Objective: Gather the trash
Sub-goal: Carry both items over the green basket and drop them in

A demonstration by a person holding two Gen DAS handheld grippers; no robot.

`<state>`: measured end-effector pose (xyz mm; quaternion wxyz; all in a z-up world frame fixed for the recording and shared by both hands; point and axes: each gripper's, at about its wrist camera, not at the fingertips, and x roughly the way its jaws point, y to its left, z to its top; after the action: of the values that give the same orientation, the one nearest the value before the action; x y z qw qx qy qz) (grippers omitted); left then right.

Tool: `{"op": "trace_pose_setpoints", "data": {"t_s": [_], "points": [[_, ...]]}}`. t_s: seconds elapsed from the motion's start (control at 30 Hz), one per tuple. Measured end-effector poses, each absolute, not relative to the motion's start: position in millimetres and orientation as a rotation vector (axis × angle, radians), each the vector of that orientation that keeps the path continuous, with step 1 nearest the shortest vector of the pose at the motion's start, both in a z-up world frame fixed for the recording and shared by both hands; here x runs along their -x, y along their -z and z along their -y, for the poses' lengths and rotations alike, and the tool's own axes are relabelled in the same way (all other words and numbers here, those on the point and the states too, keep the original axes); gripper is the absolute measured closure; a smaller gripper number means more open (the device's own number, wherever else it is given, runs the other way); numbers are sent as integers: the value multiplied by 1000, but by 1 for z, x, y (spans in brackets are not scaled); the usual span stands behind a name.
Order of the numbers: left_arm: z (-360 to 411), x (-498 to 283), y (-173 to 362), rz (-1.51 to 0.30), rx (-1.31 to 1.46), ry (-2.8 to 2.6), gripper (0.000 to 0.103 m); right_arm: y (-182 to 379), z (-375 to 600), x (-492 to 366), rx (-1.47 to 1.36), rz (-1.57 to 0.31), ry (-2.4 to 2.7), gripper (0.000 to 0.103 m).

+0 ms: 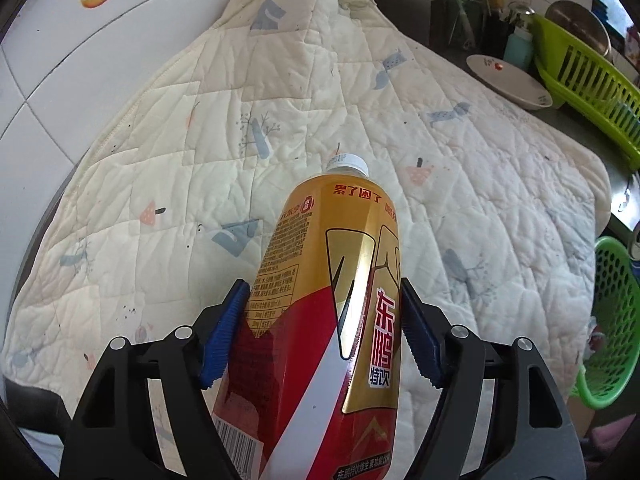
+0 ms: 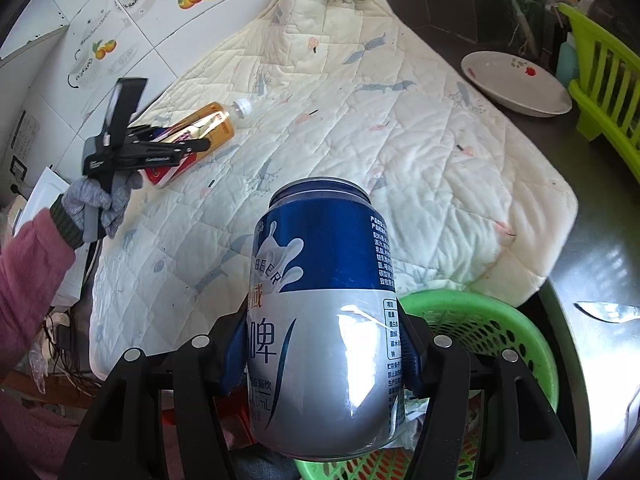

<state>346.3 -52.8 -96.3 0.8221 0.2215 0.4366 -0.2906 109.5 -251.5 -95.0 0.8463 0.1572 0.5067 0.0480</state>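
Note:
A gold and red drink bottle (image 1: 320, 260) with a white cap is held tilted above the quilt (image 1: 360, 100). My left gripper (image 1: 322, 284) is shut on its lower body, with a blue pad pressed to each side. The right wrist view shows that bottle (image 2: 212, 124) at the left, held off the quilt (image 2: 400, 120) by the left gripper (image 2: 192, 140), which a gloved hand (image 2: 92, 200) carries. My right gripper (image 2: 322, 318) is shut on a blue and silver beer can (image 2: 320, 280), held upright over the near edge of a green basket (image 2: 500, 320).
The green basket (image 1: 612, 320) sits low at the right, past the quilt's edge. A white bowl (image 2: 516, 80) and a lime dish rack (image 2: 608, 92) stand on the dark counter at the back right. A knife (image 2: 608, 312) lies at the right. Tiled wall runs along the left.

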Motion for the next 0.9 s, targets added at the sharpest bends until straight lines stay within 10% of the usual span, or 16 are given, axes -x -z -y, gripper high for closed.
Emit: {"op": "trace_pose_setpoints", "data": {"t_s": [0.9], "points": [[104, -88, 58, -834, -186, 839, 31, 111, 325, 16, -379, -995, 95, 36]]}}
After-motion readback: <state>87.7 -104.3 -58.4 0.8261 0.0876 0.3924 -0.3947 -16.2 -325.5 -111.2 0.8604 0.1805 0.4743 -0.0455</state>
